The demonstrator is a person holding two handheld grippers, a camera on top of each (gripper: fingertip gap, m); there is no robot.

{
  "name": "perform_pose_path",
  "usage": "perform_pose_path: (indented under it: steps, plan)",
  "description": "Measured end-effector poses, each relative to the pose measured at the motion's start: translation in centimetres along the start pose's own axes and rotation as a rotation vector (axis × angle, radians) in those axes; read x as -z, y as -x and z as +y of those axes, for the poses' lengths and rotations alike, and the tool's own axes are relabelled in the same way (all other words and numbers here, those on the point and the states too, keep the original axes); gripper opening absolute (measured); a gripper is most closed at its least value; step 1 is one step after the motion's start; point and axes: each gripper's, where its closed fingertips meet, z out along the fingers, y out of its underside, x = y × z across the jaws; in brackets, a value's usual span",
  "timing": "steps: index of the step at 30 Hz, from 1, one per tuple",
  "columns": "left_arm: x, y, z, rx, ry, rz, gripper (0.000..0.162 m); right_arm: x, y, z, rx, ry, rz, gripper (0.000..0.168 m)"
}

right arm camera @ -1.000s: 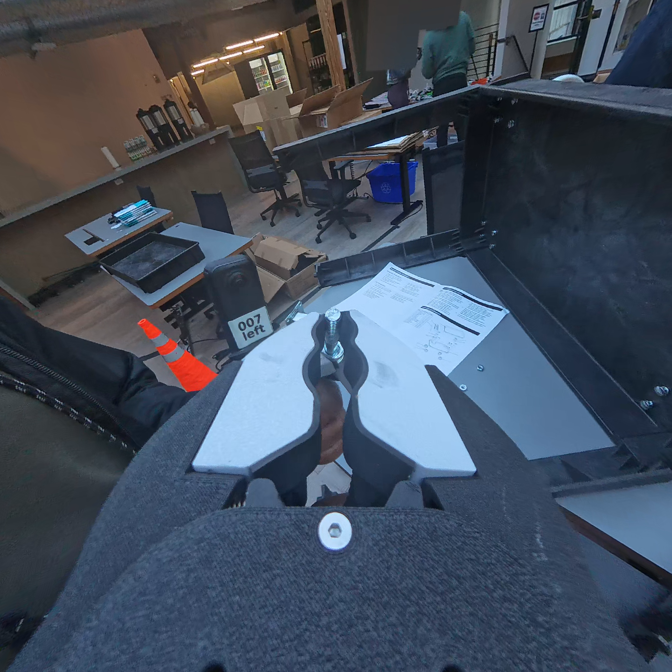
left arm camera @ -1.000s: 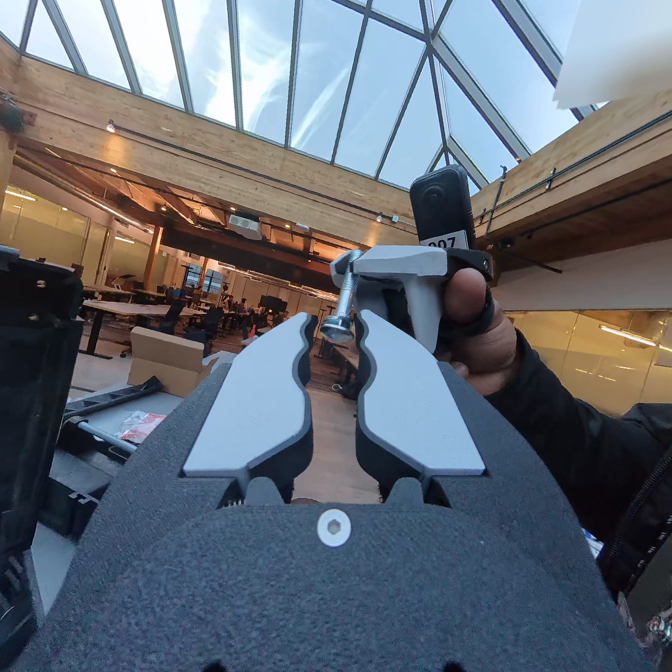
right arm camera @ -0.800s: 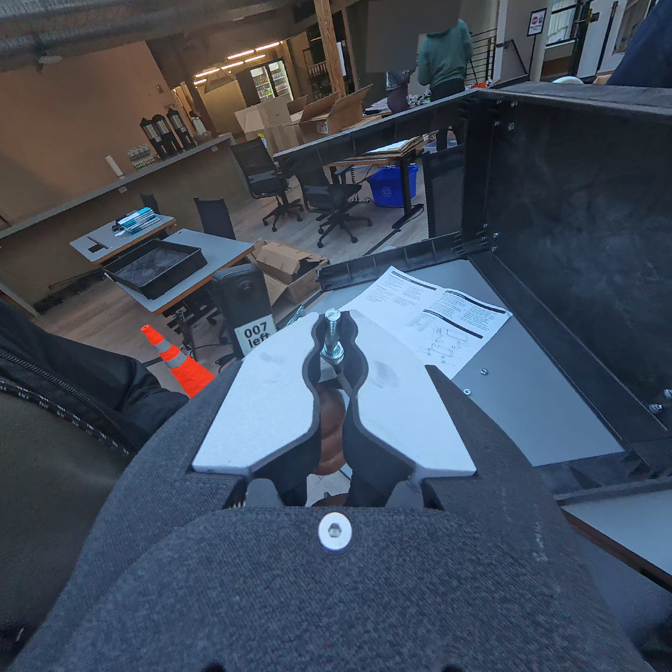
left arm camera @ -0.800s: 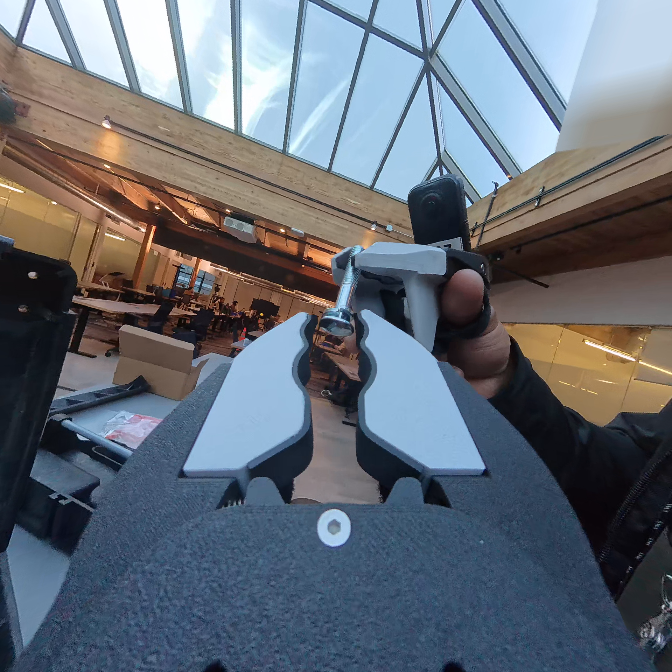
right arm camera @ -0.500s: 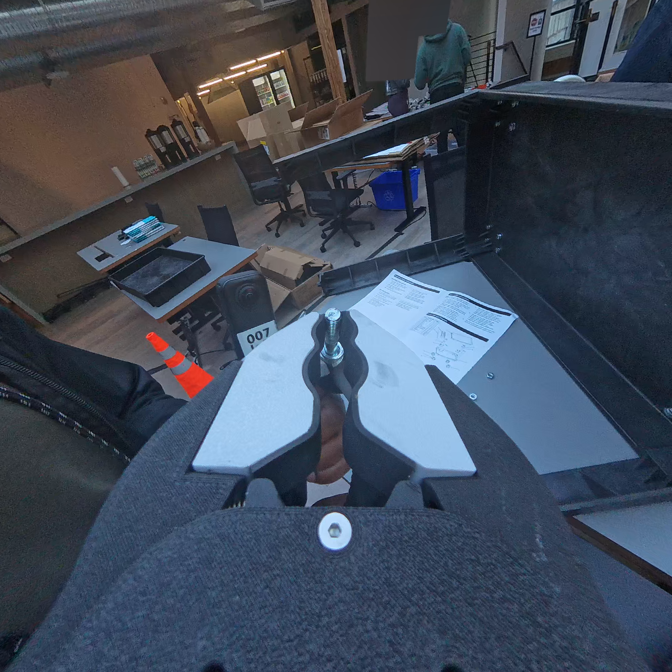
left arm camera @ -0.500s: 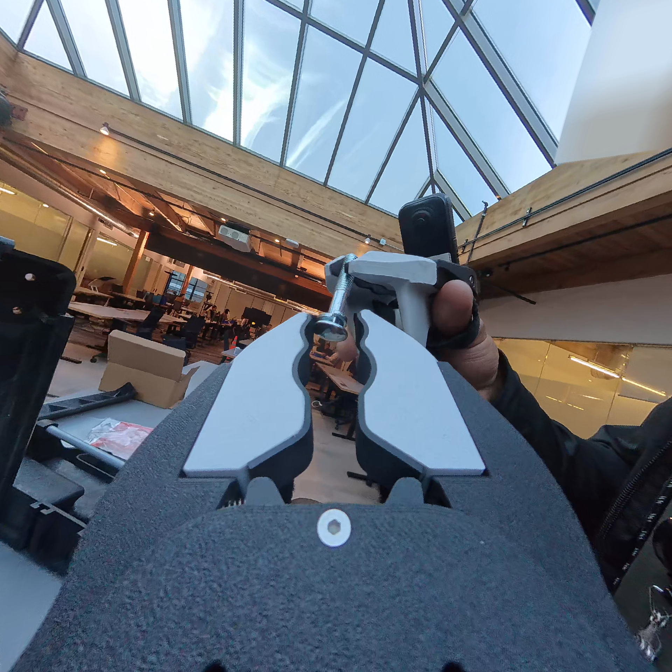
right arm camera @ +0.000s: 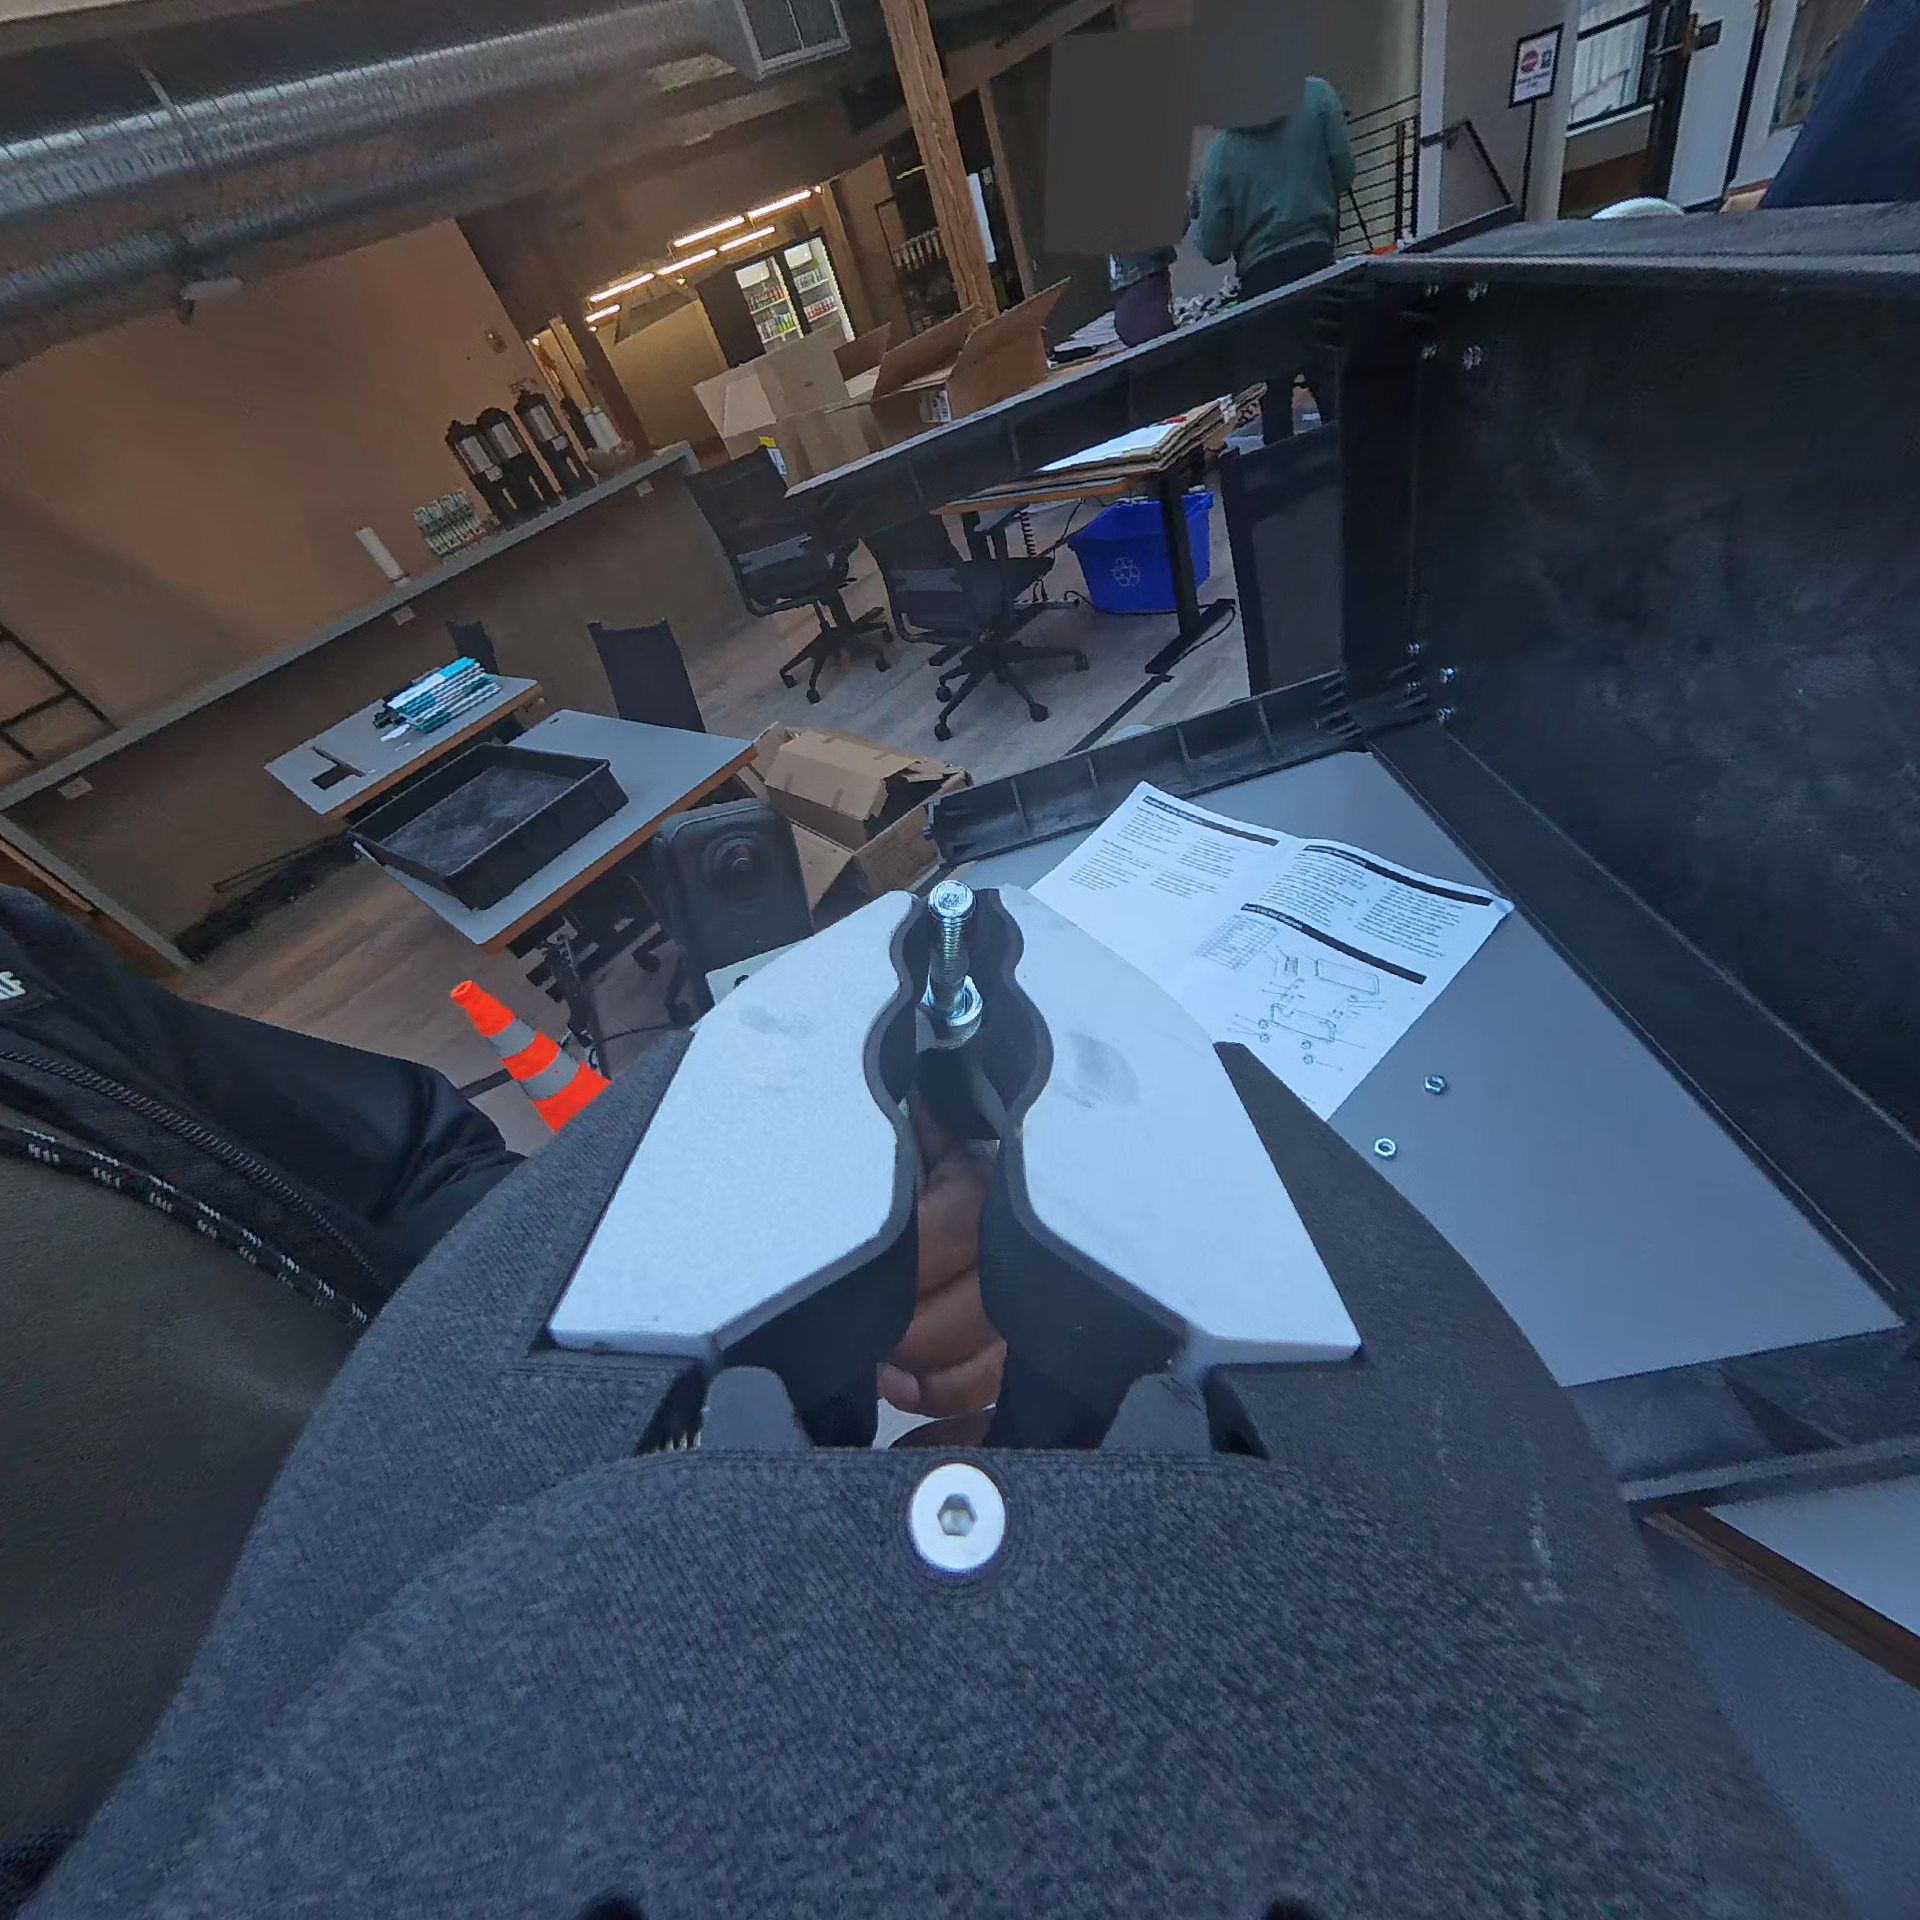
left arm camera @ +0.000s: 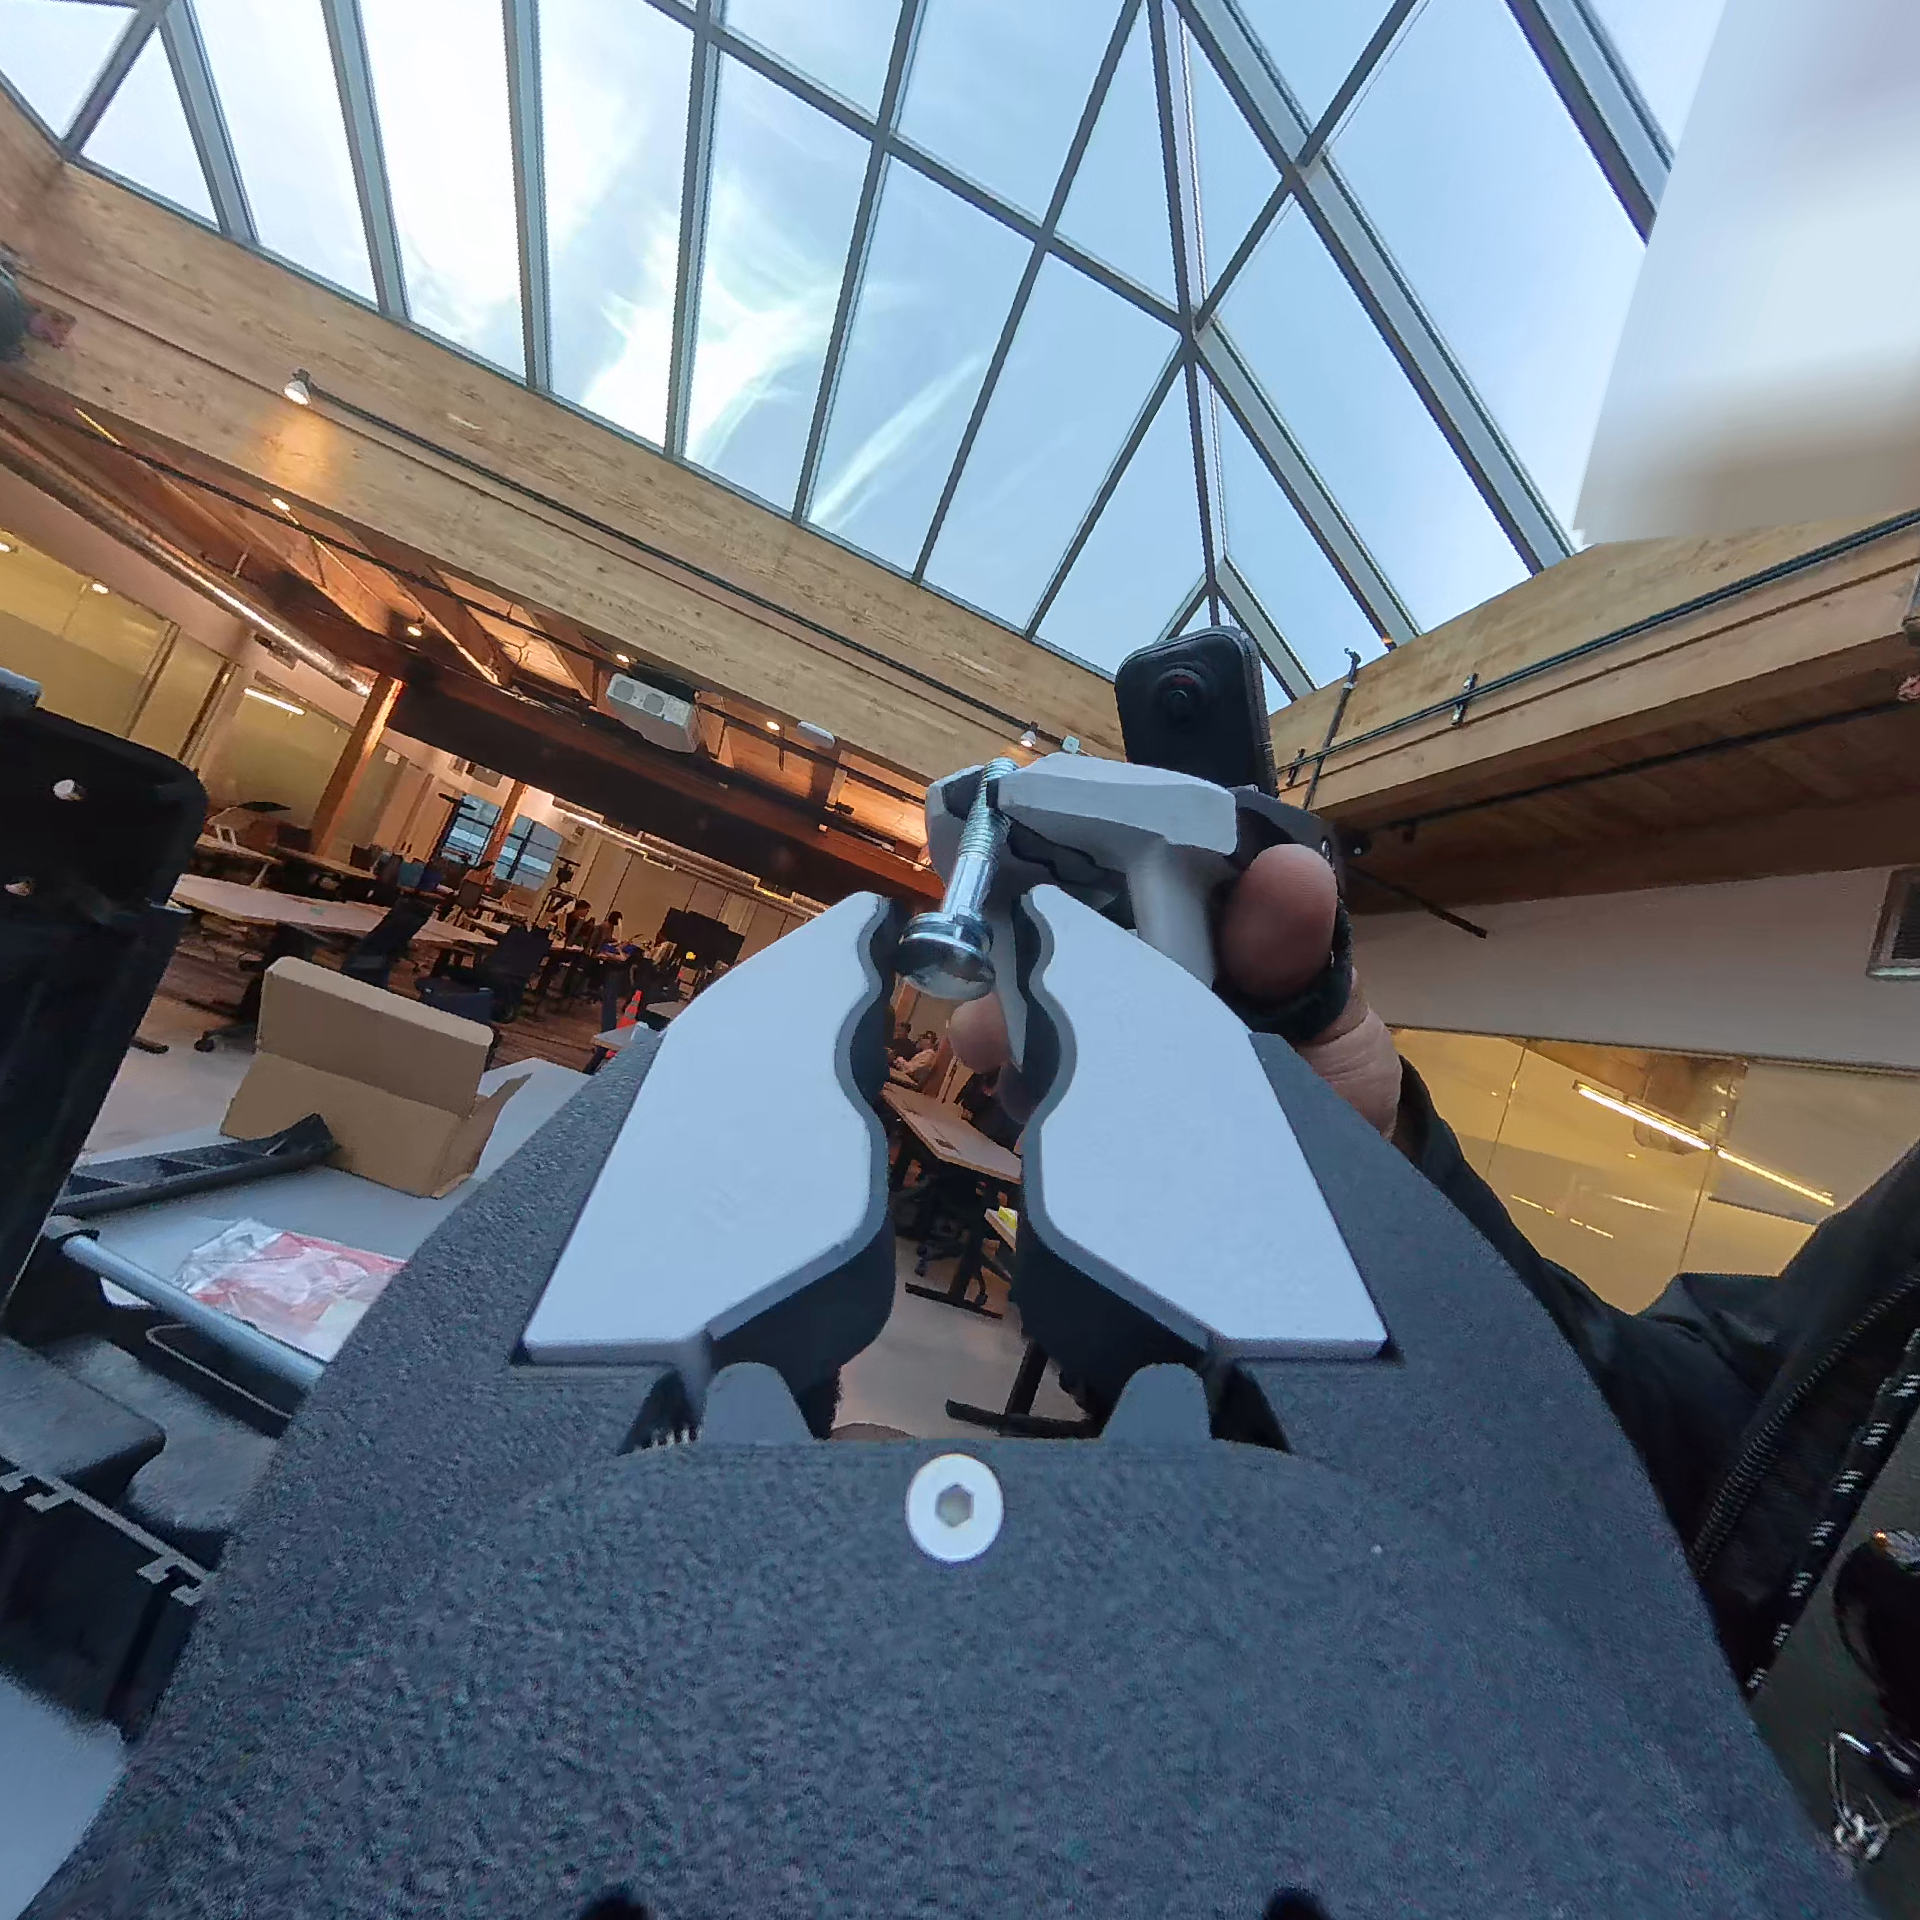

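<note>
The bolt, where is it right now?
In both wrist views the bolt sits between the two grippers' tips: right gripper clamps its threaded shank, its head at the left gripper.

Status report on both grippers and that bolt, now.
Left gripper jaws shut on bolt head. Right gripper jaws shut on its threaded end, by nut. Held mid-air, nothing obstructing.

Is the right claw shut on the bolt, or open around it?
Shut on it: the right claw pinches the bolt by its threaded end, head toward the left claw.
</note>
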Motion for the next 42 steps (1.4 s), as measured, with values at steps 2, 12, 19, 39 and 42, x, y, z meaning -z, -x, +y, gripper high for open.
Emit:
perform_pose_path:
  steps: [2,12,19,39,42]
  plan:
    - [-0.1,0.0,0.0,0.006,-0.002,0.0,0.021,0.0,0.0,-0.1,0.0,-0.005,-0.001,0.01]
    - [-0.2,0.1,-0.1,0.019,-0.012,0.001,0.016,0.1,-0.1,0.0,-0.015,-0.016,-0.011,0.011]
    - [-0.3,-0.1,0.1,0.033,-0.021,0.016,0.017,0.3,-0.2,-0.3,-0.042,-0.041,-0.025,0.01]
    - [0.4,1.7,-0.7,-0.059,0.009,-0.055,0.016,-0.5,-1.7,-0.1,0.003,-0.061,0.014,0.014]
    - [0.7,2.2,-1.0,-0.052,0.012,-0.058,0.016,-0.9,-2.1,0.0,0.0,-0.062,0.02,0.016]
